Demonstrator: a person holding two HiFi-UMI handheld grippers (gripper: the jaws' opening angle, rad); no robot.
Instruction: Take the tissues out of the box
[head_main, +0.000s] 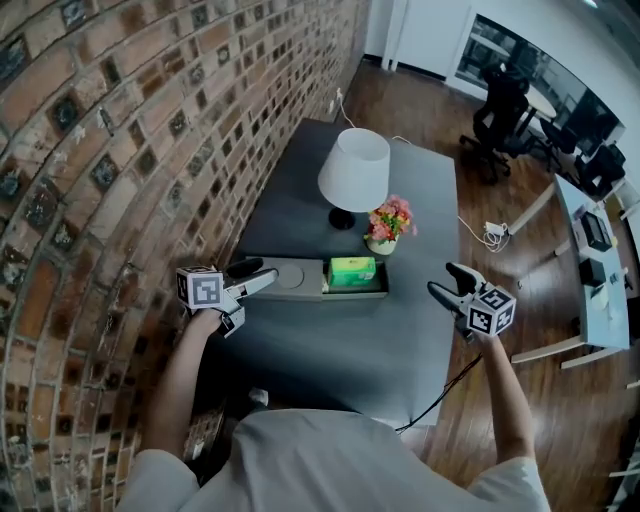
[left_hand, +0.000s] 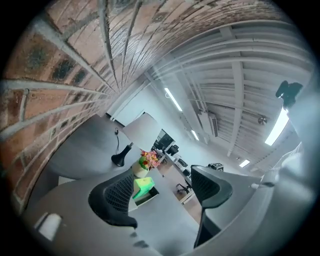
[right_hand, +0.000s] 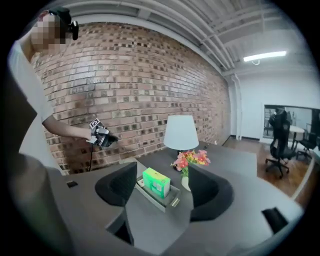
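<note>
You can't make out any tissue on the box (head_main: 352, 270); it sits in the tray (head_main: 300, 293) beside the flowers (head_main: 390, 220). Your left gripper (head_main: 262, 273) hovers at the tray's left end, jaws apart, empty. Your right gripper (head_main: 442, 277) hangs past the table's (head_main: 330, 340) right edge, jaws apart, empty.

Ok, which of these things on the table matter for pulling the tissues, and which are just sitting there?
For the job: green tissue box, the tray holding it, left gripper, right gripper, both open and empty.
Just lying about: lamp, flower pot, office chair beyond the table.
</note>
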